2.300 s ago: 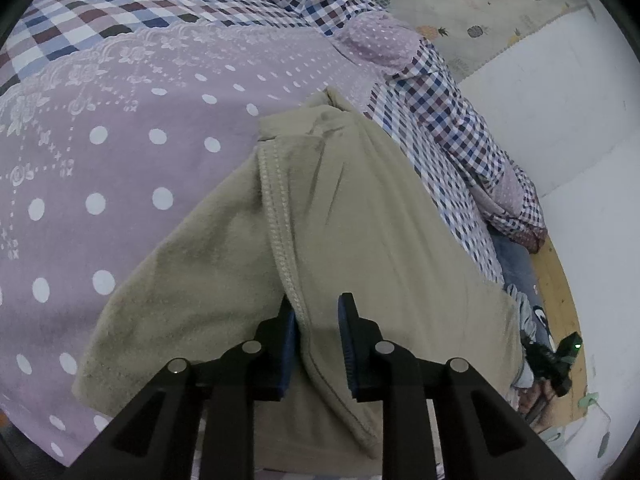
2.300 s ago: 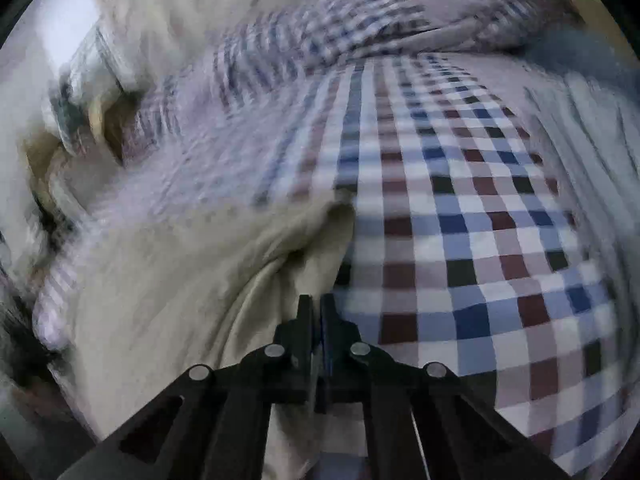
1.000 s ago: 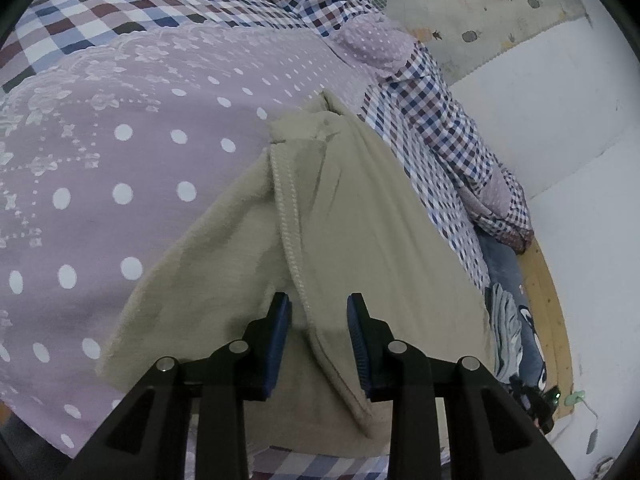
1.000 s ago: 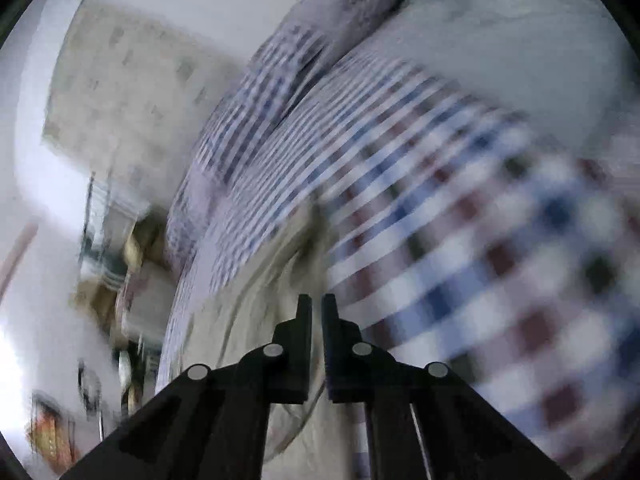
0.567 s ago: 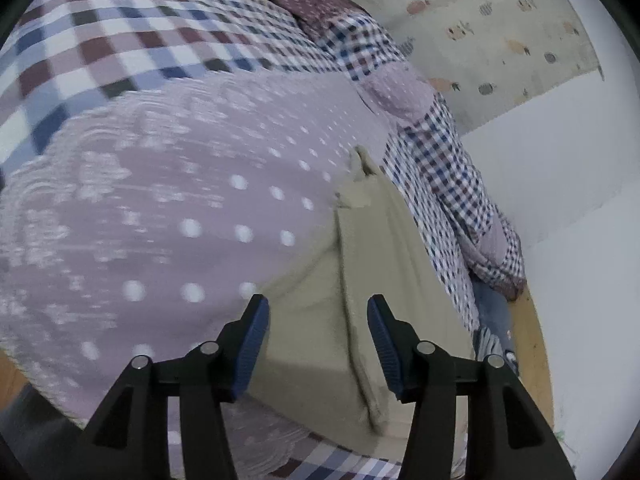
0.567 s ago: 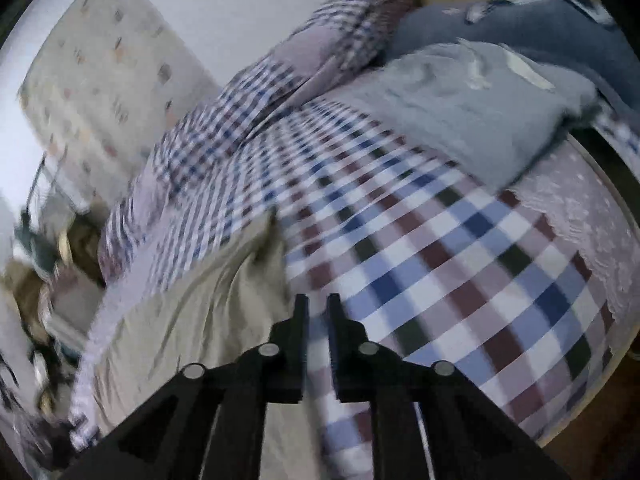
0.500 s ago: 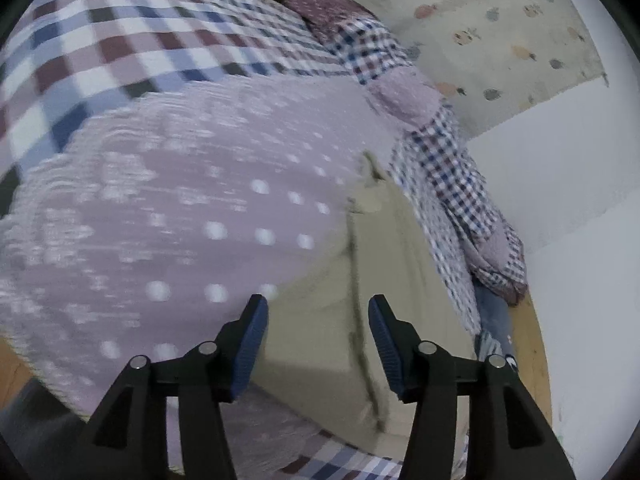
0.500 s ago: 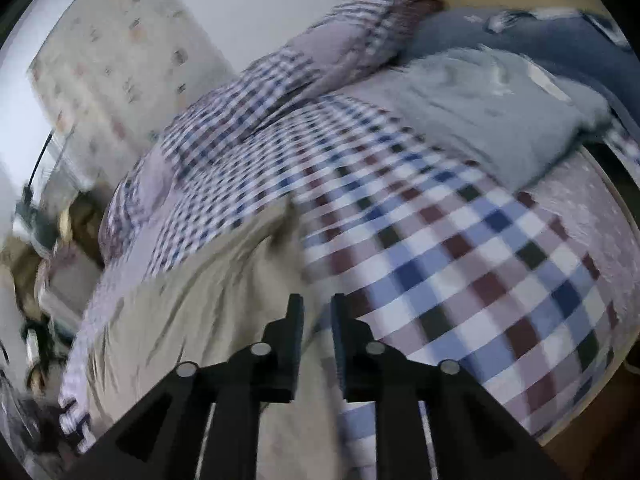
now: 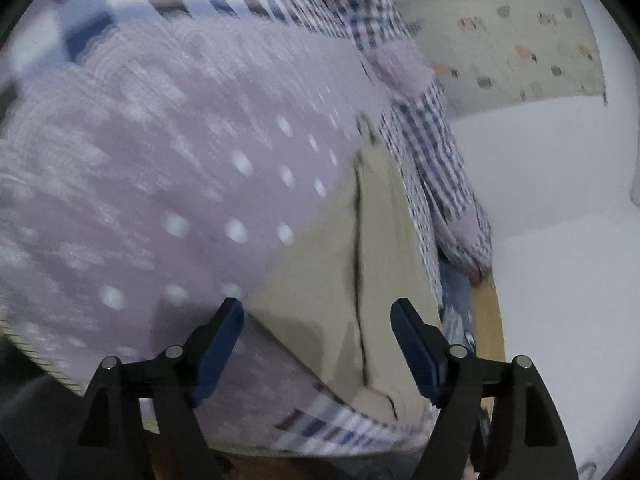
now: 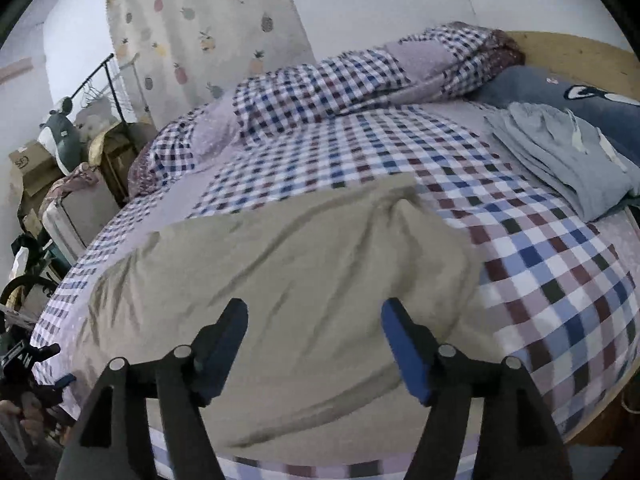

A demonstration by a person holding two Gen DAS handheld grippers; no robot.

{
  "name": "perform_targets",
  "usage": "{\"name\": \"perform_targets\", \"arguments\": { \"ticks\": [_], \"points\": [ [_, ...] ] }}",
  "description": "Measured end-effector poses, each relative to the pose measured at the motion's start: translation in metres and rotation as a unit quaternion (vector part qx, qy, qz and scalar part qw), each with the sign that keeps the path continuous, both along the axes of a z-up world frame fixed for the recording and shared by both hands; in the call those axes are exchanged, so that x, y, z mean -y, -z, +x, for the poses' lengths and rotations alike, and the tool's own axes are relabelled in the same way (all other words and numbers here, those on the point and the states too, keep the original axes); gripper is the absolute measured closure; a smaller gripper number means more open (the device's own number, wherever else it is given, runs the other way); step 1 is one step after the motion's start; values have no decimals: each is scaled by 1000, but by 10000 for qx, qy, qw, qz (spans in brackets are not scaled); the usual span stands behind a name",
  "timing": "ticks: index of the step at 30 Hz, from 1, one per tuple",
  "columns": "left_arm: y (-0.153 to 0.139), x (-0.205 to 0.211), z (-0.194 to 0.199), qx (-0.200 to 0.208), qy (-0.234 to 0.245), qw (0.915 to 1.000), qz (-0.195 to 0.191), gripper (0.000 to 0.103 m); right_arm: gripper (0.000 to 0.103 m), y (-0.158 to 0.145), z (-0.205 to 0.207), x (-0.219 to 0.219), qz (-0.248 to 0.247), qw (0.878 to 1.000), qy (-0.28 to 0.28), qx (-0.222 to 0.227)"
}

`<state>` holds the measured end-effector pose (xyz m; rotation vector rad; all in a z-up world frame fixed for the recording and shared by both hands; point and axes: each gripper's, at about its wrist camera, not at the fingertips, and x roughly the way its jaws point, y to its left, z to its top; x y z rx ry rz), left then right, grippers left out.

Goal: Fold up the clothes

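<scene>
While both pairs of blue-padded fingers stand spread wide with nothing between them, the left gripper (image 9: 316, 344) hangs above the near edge of the bed, its left finger (image 9: 218, 344) over the purple dotted cover (image 9: 172, 168) and its right finger (image 9: 416, 352) over the edge of a beige garment (image 9: 384, 248). That garment lies flat on the bed as a long folded shape with a seam or fold line running away from the camera; the left wrist view is blurred, so finer detail cannot be told. From the right wrist view the right gripper (image 10: 314, 344) is just as wide apart and empty, held over the same beige garment (image 10: 280, 280), which lies spread and wrinkled on the checked bedspread (image 10: 540, 280) near the bed's front edge, one corner bunched up toward the middle of the bed. Farther off, a folded grey-blue garment (image 10: 560, 156) rests near a dark blue pillow (image 10: 560, 96) at the right, well apart from the beige one. A rolled checked quilt (image 10: 340, 84) lies along the far side below a fruit-print curtain (image 10: 208, 28), and boxes (image 10: 32, 168) are stacked at the left.
</scene>
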<state>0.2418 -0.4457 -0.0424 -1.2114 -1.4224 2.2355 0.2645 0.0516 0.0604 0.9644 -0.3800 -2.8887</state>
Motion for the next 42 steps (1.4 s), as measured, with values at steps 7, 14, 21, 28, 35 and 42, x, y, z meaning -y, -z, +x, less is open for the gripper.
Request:
{"name": "perform_targets", "arguments": {
  "ticks": [7,14,21,28,35,42],
  "points": [
    [7,-8,-4,148,159,9995,247,24,26,-1,5,70,60,9985,-537,4],
    [-27,-8,-5,-411,-89,9965,-720,24,25,5,15,127,371,9937,-1058,47],
    [-45,-24,-6,-554,-1,9834,-1726,35,24,14,20,163,787,9875,-1364,68],
    [-42,-20,-2,-481,10,9843,-1697,53,24,26,19,180,928,9836,-1532,217],
    [-42,-17,5,-458,47,9854,-1638,70,24,29,20,188,1008,9826,-1546,222],
    [-44,-9,6,-598,-65,9892,-1336,93,24,33,22,197,1124,9812,-1556,210]
  ]
}}
